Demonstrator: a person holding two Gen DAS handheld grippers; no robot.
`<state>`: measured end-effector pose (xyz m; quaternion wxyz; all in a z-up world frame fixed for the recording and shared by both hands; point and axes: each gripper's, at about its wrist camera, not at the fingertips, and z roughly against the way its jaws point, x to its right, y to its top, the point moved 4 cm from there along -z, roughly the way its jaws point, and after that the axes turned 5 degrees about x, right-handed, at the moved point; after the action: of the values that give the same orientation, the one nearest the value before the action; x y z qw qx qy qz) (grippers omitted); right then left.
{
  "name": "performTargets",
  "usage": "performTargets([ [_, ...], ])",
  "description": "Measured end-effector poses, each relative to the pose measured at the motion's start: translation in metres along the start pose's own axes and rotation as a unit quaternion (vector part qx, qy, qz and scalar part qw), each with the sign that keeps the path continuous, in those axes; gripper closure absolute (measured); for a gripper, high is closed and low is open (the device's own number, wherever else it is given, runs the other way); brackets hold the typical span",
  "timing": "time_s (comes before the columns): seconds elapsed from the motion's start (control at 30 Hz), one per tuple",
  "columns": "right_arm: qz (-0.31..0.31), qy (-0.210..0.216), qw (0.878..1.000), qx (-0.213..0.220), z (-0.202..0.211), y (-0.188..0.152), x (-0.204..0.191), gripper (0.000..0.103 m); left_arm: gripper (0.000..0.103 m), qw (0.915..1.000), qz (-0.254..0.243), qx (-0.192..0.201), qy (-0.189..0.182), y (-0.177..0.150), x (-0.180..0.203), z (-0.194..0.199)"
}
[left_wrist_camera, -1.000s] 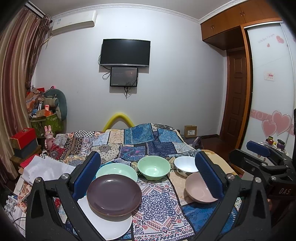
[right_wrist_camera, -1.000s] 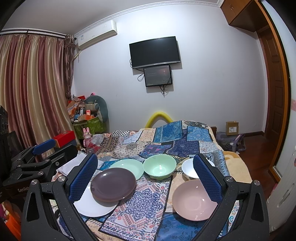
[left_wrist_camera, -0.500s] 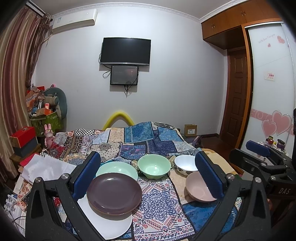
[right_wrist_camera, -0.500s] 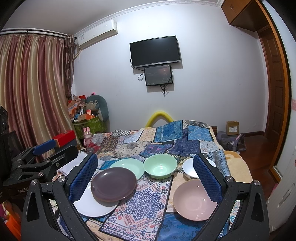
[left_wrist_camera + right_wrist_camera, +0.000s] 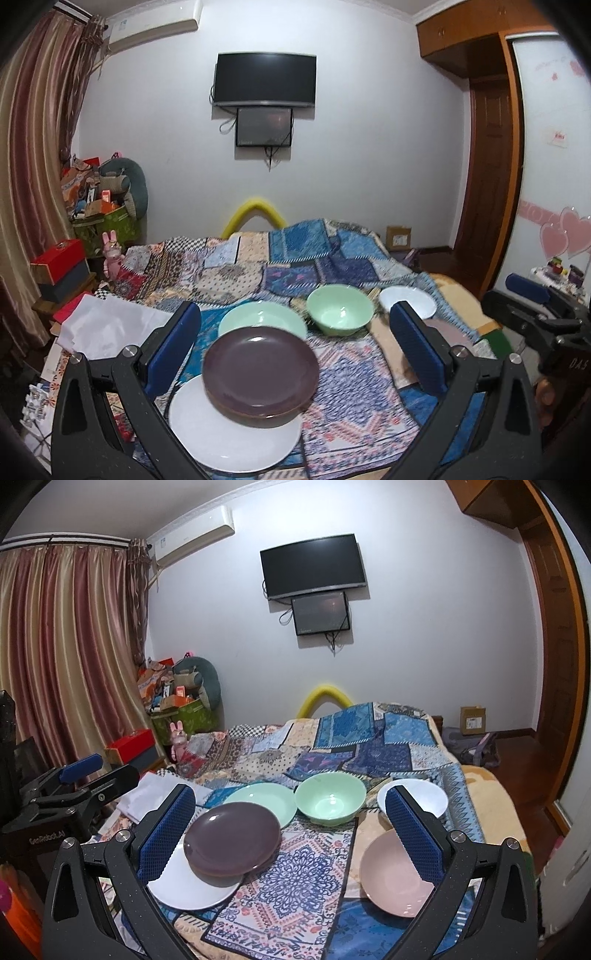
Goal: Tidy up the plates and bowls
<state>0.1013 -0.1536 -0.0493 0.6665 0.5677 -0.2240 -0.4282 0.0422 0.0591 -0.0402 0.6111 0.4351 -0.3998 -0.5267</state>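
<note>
On the patchwork bed a dark purple plate [image 5: 260, 369] [image 5: 232, 838] lies on a white plate [image 5: 229, 435] [image 5: 192, 890]. Behind them are a mint green plate [image 5: 262, 321] [image 5: 262, 801], a mint green bowl [image 5: 340, 310] [image 5: 330, 803] and a white bowl [image 5: 408, 301] [image 5: 417, 795]. A pink plate [image 5: 395, 878] lies at the right, mostly hidden in the left wrist view. My left gripper [image 5: 293, 332] [image 5: 81, 771] hangs open above the near edge, by the purple plate. My right gripper [image 5: 291, 808] [image 5: 517, 291] is open too, holding nothing.
The dishes rest on a patterned mat [image 5: 295, 878] over the quilt [image 5: 295, 258]. White folded cloth [image 5: 107, 325] lies at the left bed edge. Red and grey boxes [image 5: 61, 269] and a cluttered bin [image 5: 107, 218] stand left. A wooden door [image 5: 484, 166] is right.
The left wrist view has swung left and slightly down, so the dishes now sit further right and higher, with some blur. The right gripper shifted only slightly. Nothing was picked up.
</note>
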Motion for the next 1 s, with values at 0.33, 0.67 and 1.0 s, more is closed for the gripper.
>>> performTargets([
  [0.33,-0.006,0.017,0.998,-0.057,-0.052,-0.025,-0.01,0.0,0.0,0.9962,-0.012,-0.084,0.019,-0.027,-0.058,-0.05],
  [0.67,-0.018,0.017,0.992,-0.125,-0.117,-0.054,-0.016,0.0,0.013,0.9838,0.04,-0.174,0.016,-0.063,-0.124,-0.123],
  [1.0,-0.031,0.012,0.978,-0.205,-0.176,-0.095,-0.013,0.011,0.033,0.9668,0.059,-0.249,0.001,-0.107,-0.161,-0.193],
])
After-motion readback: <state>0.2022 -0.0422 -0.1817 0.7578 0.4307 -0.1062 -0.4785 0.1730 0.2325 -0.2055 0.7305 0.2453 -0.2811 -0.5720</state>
